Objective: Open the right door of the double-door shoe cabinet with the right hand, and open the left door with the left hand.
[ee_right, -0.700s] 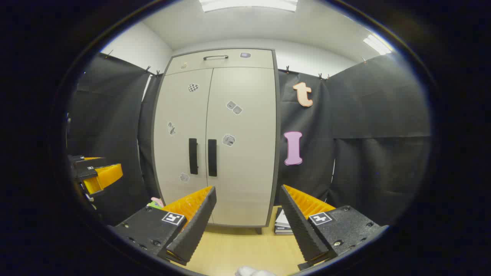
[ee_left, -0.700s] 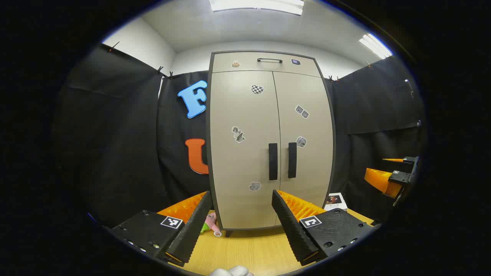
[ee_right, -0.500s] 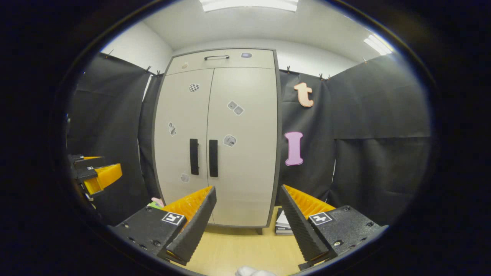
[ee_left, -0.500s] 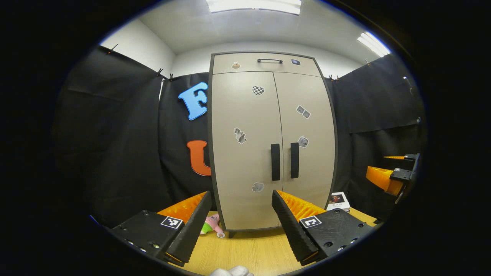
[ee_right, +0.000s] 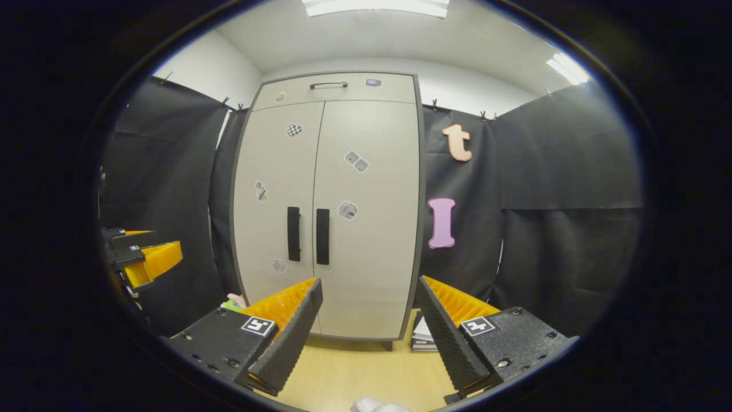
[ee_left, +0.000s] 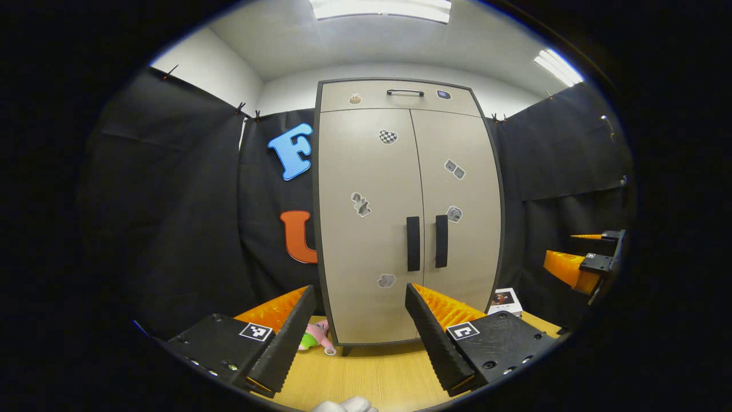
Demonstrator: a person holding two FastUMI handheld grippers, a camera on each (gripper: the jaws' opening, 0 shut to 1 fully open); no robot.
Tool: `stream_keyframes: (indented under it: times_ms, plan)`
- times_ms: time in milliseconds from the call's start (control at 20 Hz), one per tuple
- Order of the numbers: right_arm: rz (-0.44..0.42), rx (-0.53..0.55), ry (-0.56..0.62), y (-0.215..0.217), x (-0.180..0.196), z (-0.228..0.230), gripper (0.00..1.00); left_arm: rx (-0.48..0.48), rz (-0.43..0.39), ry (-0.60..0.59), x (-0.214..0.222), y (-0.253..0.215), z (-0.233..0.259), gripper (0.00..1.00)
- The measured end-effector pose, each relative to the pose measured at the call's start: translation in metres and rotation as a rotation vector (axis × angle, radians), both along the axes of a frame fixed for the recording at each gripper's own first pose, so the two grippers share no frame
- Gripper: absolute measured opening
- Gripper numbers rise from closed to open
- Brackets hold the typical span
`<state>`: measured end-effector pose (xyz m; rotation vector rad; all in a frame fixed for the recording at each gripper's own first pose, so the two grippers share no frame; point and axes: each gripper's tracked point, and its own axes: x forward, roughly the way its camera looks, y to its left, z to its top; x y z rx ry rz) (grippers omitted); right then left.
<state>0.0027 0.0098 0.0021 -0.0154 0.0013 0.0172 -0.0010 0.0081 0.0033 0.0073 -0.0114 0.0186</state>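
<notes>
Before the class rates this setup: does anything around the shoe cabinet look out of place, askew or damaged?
Cabinet upright, both doors shut, no damage visible. Only oddities: a small plush toy lying on the floor at its left foot, and books lying at its right.

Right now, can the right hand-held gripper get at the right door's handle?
Probably yes. The right hand-held gripper is open, short of the cabinet, and nothing stands between it and the right door handle. Both doors look closed, and the left hand-held gripper is off to the side.

Shoe cabinet [ee_left: 409, 217] stands on table [ee_left: 377, 375], w/ booth wall behind. Two door handles [ee_left: 413, 243] side by side at centre seam; drawer above doors. Plush toy [ee_left: 313, 336] at left foot, books [ee_right: 422, 335] at right.
</notes>
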Motion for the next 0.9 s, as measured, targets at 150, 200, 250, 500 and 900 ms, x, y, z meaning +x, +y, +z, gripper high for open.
stream_keyframes:
  times_ms: [150,200,250,500,900]
  plan:
    - [-0.001,0.002,0.006,0.000,0.002,-0.003,1.00,-0.001,0.004,0.004,0.000,0.000,-0.002,0.95]
    - [0.000,0.005,0.007,0.000,0.004,-0.003,1.00,-0.001,0.008,0.005,0.000,0.000,-0.003,0.95]
    - [0.004,0.006,0.005,0.000,0.006,-0.004,1.00,0.000,0.012,0.008,-0.001,0.002,-0.004,0.95]
    - [0.014,0.001,0.018,0.005,0.026,-0.008,1.00,0.001,0.031,0.015,-0.004,0.007,-0.007,0.95]
    - [0.035,-0.007,0.031,0.034,0.099,-0.005,1.00,0.022,0.068,0.027,-0.013,0.021,-0.008,0.95]
